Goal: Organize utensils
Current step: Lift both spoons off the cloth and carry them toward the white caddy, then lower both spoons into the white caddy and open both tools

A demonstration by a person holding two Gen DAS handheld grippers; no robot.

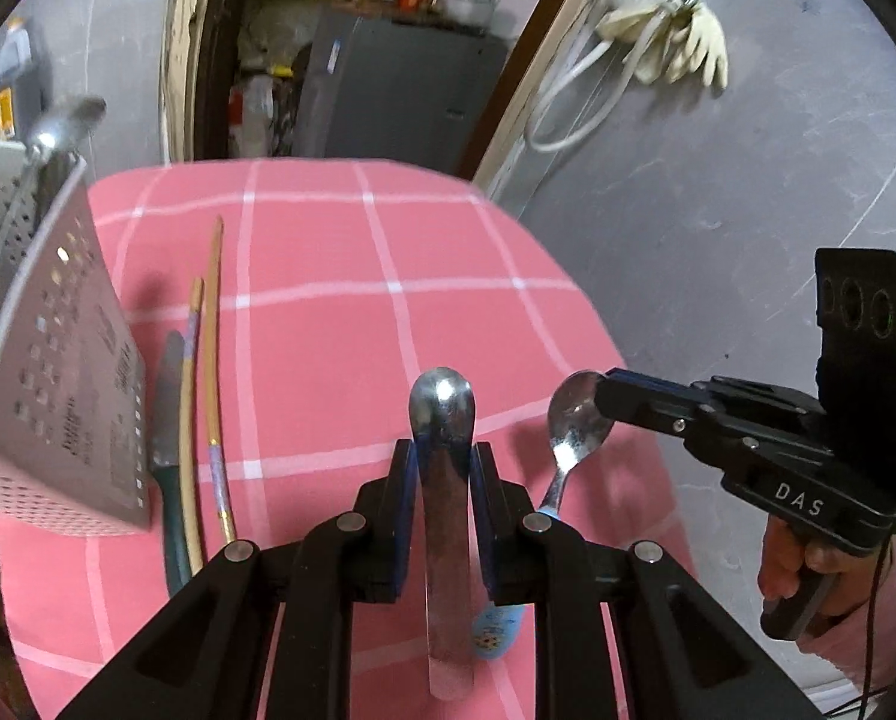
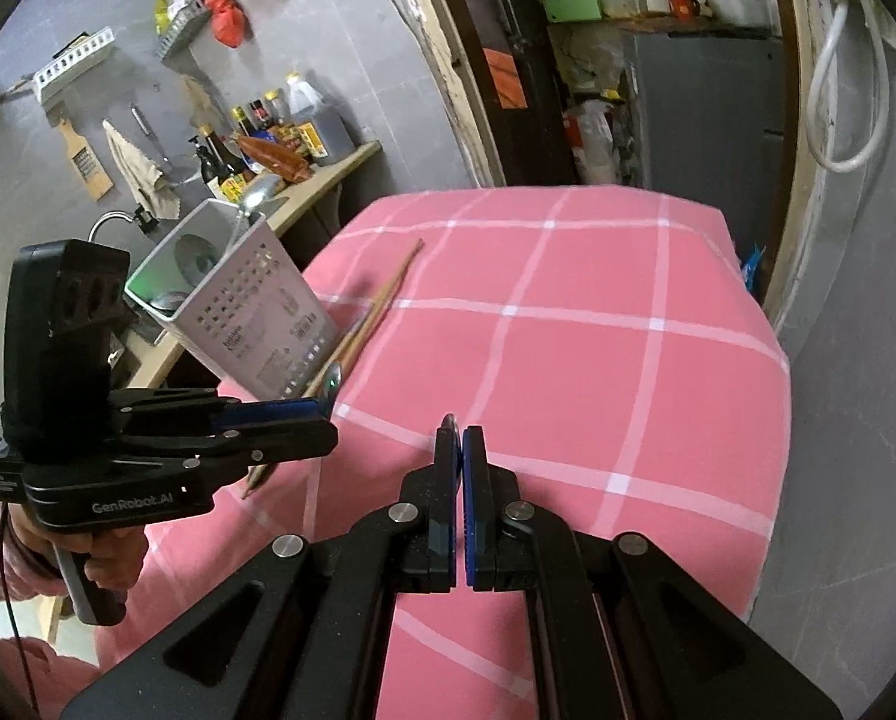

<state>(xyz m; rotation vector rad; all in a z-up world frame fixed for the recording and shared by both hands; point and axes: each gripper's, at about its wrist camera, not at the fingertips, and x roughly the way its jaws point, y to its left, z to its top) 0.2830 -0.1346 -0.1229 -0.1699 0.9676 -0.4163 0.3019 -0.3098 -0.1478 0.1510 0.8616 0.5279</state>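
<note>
Above the pink cloth (image 1: 328, 300), left claw (image 1: 442, 468) grips a steel spoon (image 1: 445, 480); right claw (image 2: 461, 450) pinches a blue-handled spoon (image 1: 574, 420).

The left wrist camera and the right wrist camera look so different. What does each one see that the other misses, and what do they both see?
Only the left view shows the steel spoon clamped in the left gripper, the blue-handled spoon pinched by the right gripper, a knife and hanging gloves. Only the right view shows the counter of sauce bottles. Both show the pink checked cloth, the perforated utensil holder and chopsticks.
</note>
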